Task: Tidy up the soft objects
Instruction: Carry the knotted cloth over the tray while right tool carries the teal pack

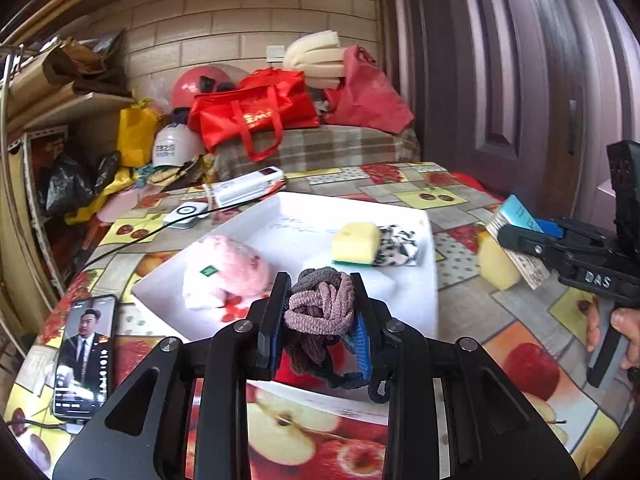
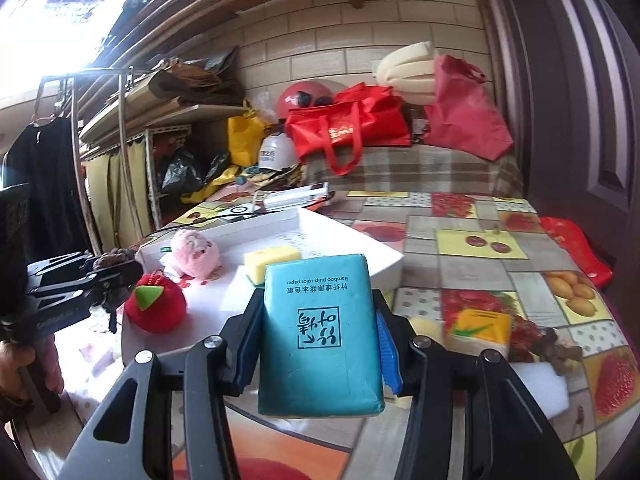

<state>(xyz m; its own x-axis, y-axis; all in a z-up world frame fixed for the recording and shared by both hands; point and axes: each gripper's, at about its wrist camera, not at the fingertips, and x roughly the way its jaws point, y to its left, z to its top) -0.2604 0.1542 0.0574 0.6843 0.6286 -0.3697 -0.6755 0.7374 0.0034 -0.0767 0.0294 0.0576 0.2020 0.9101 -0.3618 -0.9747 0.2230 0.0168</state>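
The left gripper has its jaws pressed tight on a bundle of hair ties, above the near edge of the white tray. The right gripper, jaws partly apart, clamps a teal tissue pack just right of the tray.

1. The white tray is the landmark; its middle floor is bare, so a gripper can come down there.
2. Inside the tray, at the left, lies a pink plush toy; at the far right stand a yellow sponge and a black-and-white cloth, touching each other.
3. A red strawberry plush sits at the near left of the tray.
4. Right of the tray, the tablecloth is mostly free; a yellow sponge block lies near.
5. Left of the tray lies a phone, and a black cable crosses behind it.
6. Behind the tray a white box blocks the far edge.
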